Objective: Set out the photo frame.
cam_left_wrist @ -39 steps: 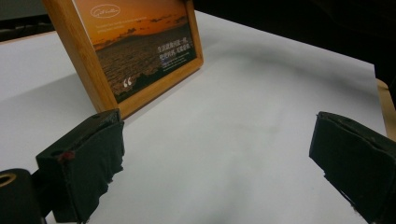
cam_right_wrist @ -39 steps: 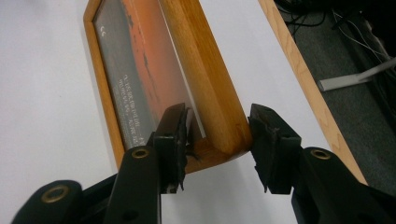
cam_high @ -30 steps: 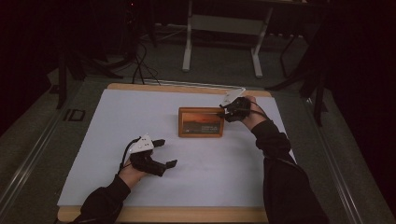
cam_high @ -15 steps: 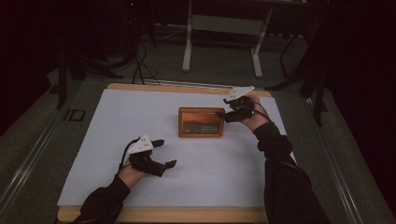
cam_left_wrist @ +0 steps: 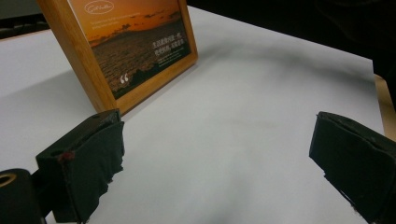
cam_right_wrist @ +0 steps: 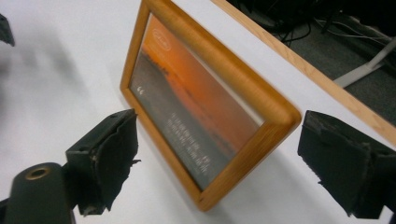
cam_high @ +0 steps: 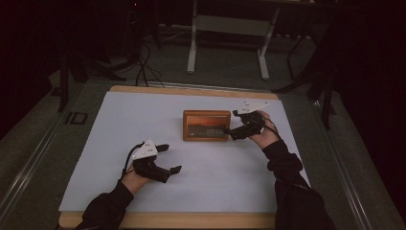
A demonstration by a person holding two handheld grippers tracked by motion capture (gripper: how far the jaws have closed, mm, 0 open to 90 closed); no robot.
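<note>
A wooden picture frame (cam_high: 207,125) stands on the white table (cam_high: 143,110), right gripper (cam_high: 233,132) just beside it, fingers apart.

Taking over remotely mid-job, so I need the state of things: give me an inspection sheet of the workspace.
Surface: white sheet on a wood-edged table.
Job's things: wooden picture frame, sunset print, standing upright mid-table.
Clutter: nothing seen.
Grippers: right gripper beside the frame's right edge, jaws just opened, pads off the frame; left gripper open, holding nothing, near the front.
Cables: some on the floor behind the table.
Surroundings: dark room, metal stand behind.
</note>
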